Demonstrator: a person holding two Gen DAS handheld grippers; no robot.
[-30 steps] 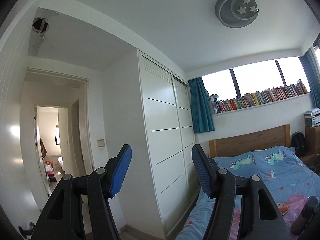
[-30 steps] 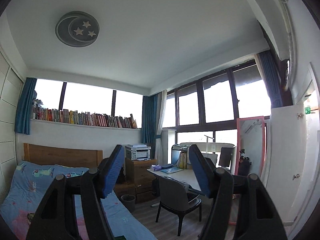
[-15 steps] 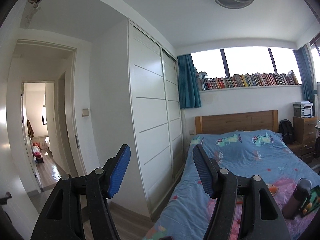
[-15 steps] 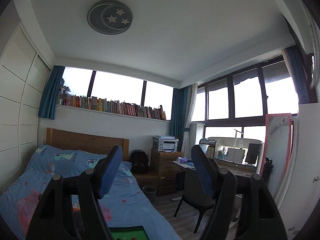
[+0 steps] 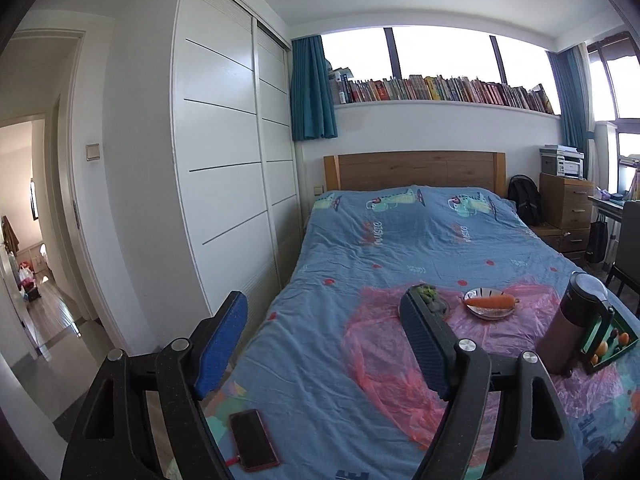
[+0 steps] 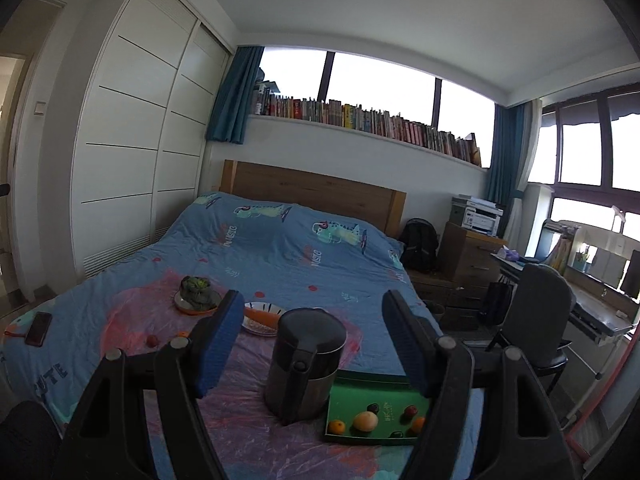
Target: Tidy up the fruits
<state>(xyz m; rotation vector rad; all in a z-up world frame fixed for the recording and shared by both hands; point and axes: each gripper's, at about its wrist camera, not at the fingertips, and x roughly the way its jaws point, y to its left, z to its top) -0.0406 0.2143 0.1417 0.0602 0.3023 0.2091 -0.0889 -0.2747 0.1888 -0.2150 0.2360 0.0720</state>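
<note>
A green tray (image 6: 356,398) with several small fruits lies on a pink plastic sheet (image 6: 248,408) on the bed; it also shows in the left wrist view (image 5: 624,330). Two loose small fruits, one red (image 6: 151,341) and one orange (image 6: 183,334), lie on the sheet. A plate holds a carrot (image 6: 262,315) (image 5: 490,301). Another plate holds a green vegetable (image 6: 196,293) (image 5: 429,294). My left gripper (image 5: 324,348) is open and empty above the bed's near left part. My right gripper (image 6: 312,344) is open and empty, above and short of the tray.
A dark thermos jug (image 6: 306,360) (image 5: 572,320) stands left of the tray. A red-cased phone (image 5: 253,444) (image 6: 38,328) lies near the bed's left edge. A white wardrobe (image 5: 224,184) is left of the bed; a chair (image 6: 536,304) and desk stand right.
Both cameras have tilted down from the ceiling and walls to the bed, bringing the tray, plates, jug and phone into view. Both grippers stay open.
</note>
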